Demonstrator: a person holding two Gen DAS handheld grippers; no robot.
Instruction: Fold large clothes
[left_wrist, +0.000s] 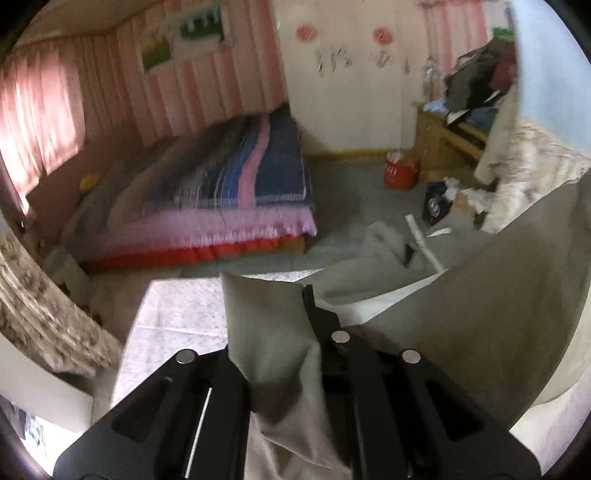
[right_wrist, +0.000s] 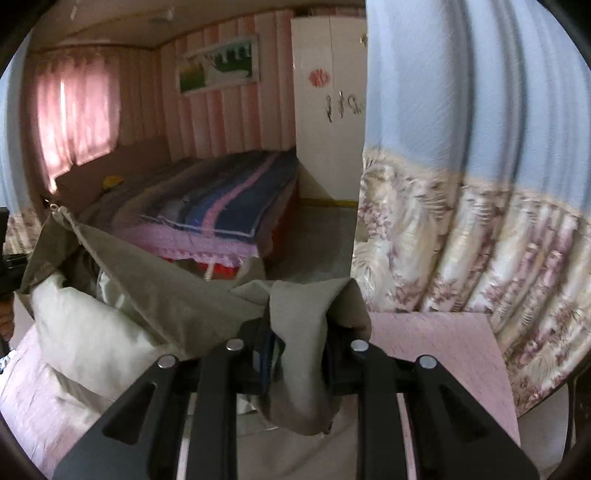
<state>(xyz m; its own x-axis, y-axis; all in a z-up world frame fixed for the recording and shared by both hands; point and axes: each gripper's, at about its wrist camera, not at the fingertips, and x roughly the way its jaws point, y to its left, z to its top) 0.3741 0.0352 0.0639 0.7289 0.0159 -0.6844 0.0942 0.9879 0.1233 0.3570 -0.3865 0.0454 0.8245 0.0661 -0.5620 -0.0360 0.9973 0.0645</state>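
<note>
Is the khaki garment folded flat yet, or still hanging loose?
Loose: the khaki garment hangs bunched between the left gripper and right gripper, lifted above the pink sheet.

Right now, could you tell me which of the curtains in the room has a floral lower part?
The pale blue curtain beside the right gripper; its lower part is cream with flowers. The window curtain is plain pink.

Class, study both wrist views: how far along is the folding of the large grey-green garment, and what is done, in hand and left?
Done: both grippers have hold of the large grey-green cloth garment. In hand: the left gripper and right gripper are shut on bunched fabric, with the cloth lifted off the pink patterned tabletop and sagging between them. Left: no neat fold shows yet; the garment must be laid flat and folded.
</note>
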